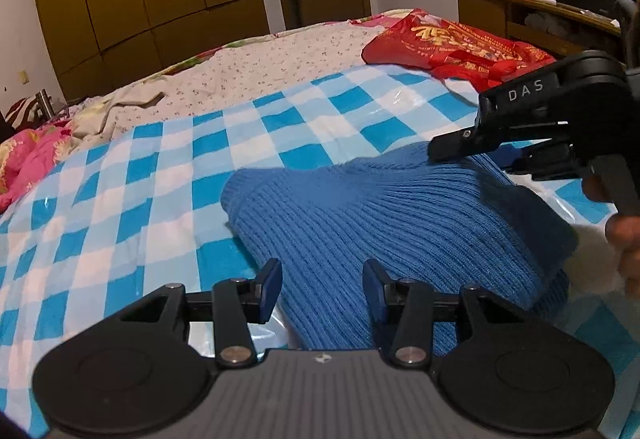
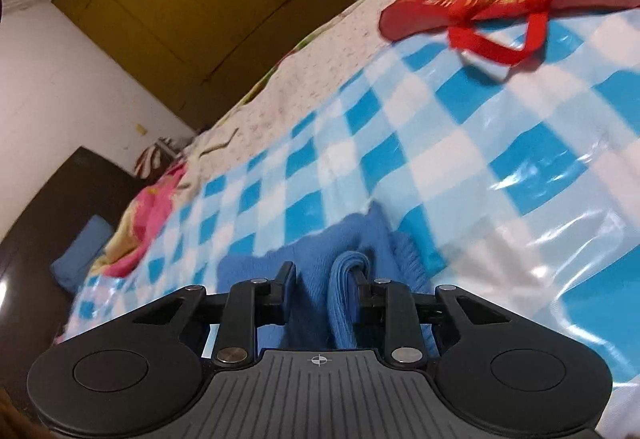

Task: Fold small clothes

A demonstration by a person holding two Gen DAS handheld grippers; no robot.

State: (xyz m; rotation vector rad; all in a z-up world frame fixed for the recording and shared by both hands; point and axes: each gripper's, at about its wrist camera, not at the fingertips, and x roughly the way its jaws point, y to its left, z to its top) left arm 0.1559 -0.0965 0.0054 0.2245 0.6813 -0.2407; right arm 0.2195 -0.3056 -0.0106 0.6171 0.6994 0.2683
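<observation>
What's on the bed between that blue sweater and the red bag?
Nothing but bare blue-checked sheet. The left wrist view shows it plainly between the sweater and the red bag; the right wrist view agrees.

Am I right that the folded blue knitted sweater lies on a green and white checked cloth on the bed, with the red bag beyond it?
Not quite: the checked cloth under the blue knitted sweater is blue and white, not green and white, as both wrist views show. The rest holds: the sweater lies folded on it, on the bed, and the red bag lies beyond it.

Black gripper [image 1: 319, 285], blue pads, "DAS" lettering
</observation>
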